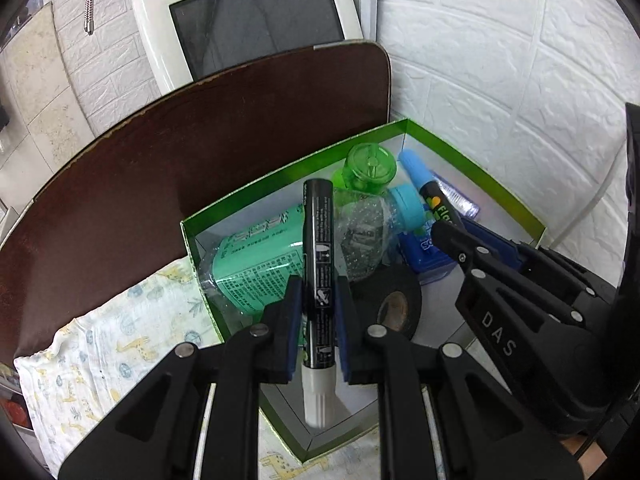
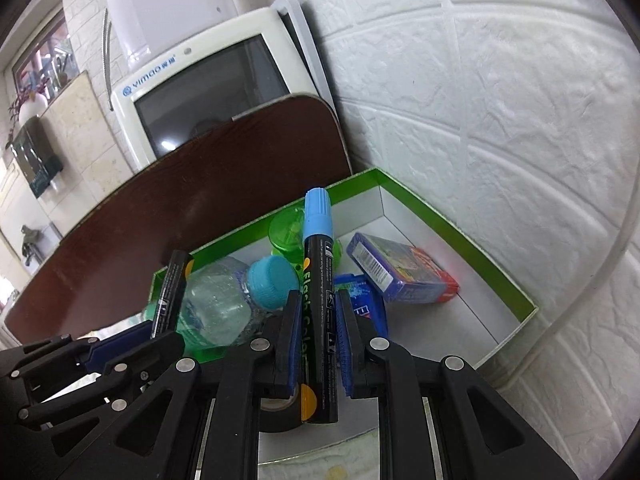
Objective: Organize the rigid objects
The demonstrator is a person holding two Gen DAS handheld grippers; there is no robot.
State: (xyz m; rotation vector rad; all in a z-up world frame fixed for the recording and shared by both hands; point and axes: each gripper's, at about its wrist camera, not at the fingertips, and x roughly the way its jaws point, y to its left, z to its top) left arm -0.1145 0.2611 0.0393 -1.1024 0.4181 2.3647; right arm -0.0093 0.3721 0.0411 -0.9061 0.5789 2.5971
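My left gripper [image 1: 318,292] is shut on a black marker with a white cap [image 1: 319,280], held over the green-rimmed box [image 1: 256,182]. My right gripper [image 2: 318,312] is shut on a black marker with a blue cap [image 2: 319,280], also above the box [image 2: 440,216]. From the left wrist view the right gripper [image 1: 448,228] and its blue-capped marker [image 1: 420,180] show at the right. In the right wrist view the left gripper's marker [image 2: 170,296] shows at the left. Inside the box lie a plastic bottle with a green label [image 1: 256,256], a green round container [image 1: 368,168], a black tape roll [image 1: 394,304] and a blue card pack [image 2: 400,272].
A dark brown board [image 1: 200,140] leans behind the box, with a white appliance with a dark screen [image 1: 256,24] behind it. A white brick-pattern wall [image 2: 500,120] stands at the right. A giraffe-print cloth [image 1: 100,344] lies under the box at the left.
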